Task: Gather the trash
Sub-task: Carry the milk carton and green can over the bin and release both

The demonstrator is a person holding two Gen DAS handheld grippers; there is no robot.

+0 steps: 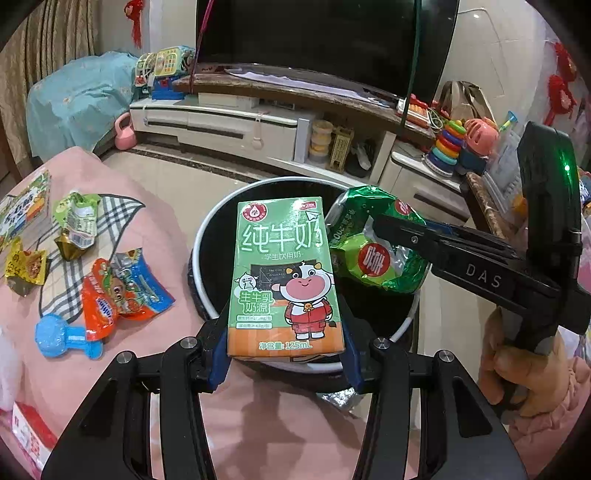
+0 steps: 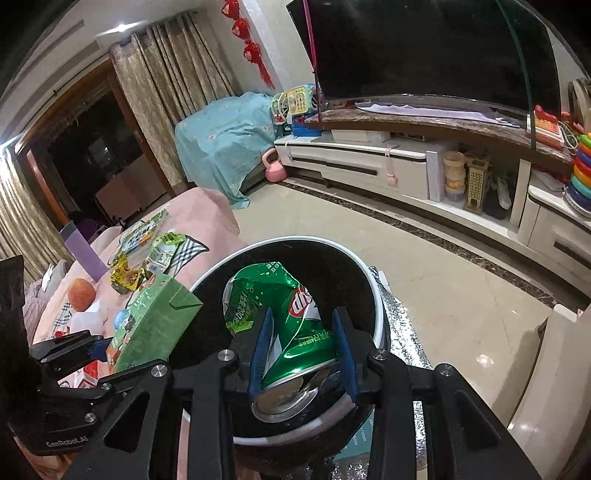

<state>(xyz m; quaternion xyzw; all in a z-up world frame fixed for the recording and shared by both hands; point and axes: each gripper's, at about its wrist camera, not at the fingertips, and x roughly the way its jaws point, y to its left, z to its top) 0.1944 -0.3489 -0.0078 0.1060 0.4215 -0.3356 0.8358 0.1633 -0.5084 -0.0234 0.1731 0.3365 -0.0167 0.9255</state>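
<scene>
My left gripper (image 1: 284, 332) is shut on a green milk carton (image 1: 282, 273) and holds it upright over the round black trash bin (image 1: 210, 236). My right gripper (image 2: 303, 332) is shut on a crushed green soda can (image 2: 284, 321) and holds it over the same bin (image 2: 354, 266). The can (image 1: 373, 243) and right gripper also show in the left wrist view, to the right of the carton. The carton (image 2: 151, 325) shows at the left in the right wrist view. Several wrappers lie on the pink-covered table (image 1: 155, 206): an orange and blue wrapper (image 1: 122, 291), a green wrapper (image 1: 79, 221), a yellow wrapper (image 1: 26, 264).
A blue toy (image 1: 66, 336) lies on the table by the wrappers, and an apple (image 2: 81, 293) further left. A TV stand (image 1: 258, 129) with toys and a large dark TV (image 1: 321, 33) runs along the far wall. Tiled floor lies between bin and stand.
</scene>
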